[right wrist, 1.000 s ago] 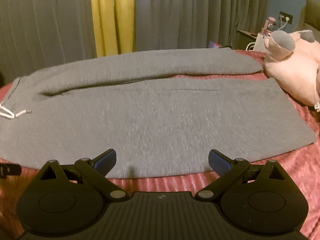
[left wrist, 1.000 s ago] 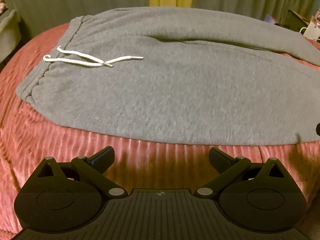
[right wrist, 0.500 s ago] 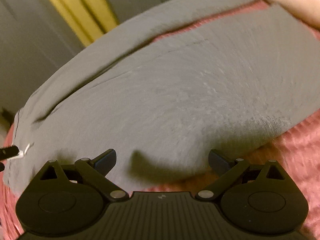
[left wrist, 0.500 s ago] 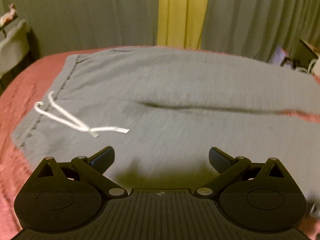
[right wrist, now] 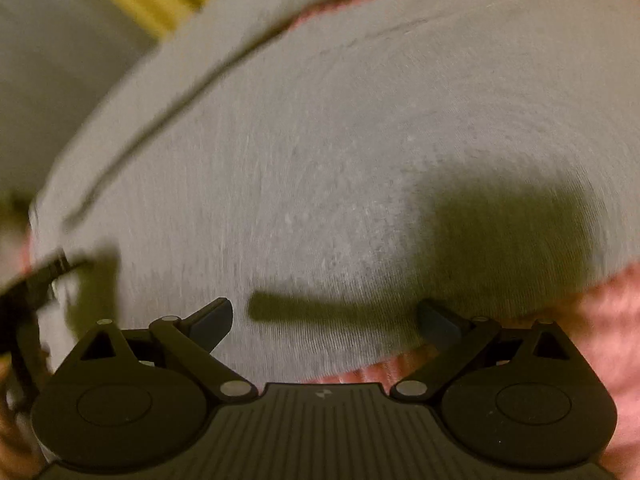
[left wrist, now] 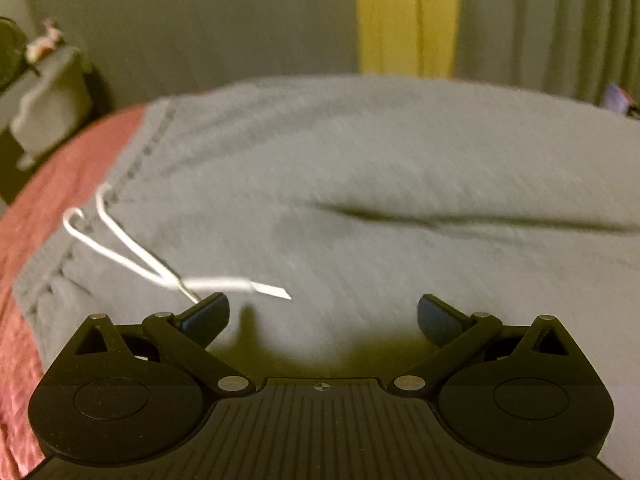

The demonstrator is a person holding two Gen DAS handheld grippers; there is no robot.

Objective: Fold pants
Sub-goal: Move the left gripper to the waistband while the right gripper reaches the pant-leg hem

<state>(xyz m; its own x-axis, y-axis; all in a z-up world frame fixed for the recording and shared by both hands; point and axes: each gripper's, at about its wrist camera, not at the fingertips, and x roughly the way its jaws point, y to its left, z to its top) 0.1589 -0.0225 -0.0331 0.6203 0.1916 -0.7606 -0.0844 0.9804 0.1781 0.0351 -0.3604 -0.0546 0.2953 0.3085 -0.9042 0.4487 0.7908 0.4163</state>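
**Grey pants laid lengthwise on the bed, both claws spread above them**

The grey pants [left wrist: 360, 184] are seen spread flat on a red ribbed bedcover [left wrist: 44, 184]. Their long axis runs across both views: the waistband [left wrist: 132, 184] lies at the left, and the legs extend toward the right. A dark fold line [left wrist: 440, 218] is seen running along that axis between the two legs. A white drawstring [left wrist: 160, 270] trails from the waistband onto the fabric, its tip lying just beside the left finger of the left claw [left wrist: 323, 314].

The left claw is held with its fingers wide apart, low over the waist end, with nothing between them. The right claw [right wrist: 325, 318] is likewise held spread and unloaded over the near leg [right wrist: 340, 184], close to the near edge where the bedcover [right wrist: 600, 320] shows. Both views are blurred. Grey and yellow curtains [left wrist: 404, 16] are seen behind the bed.
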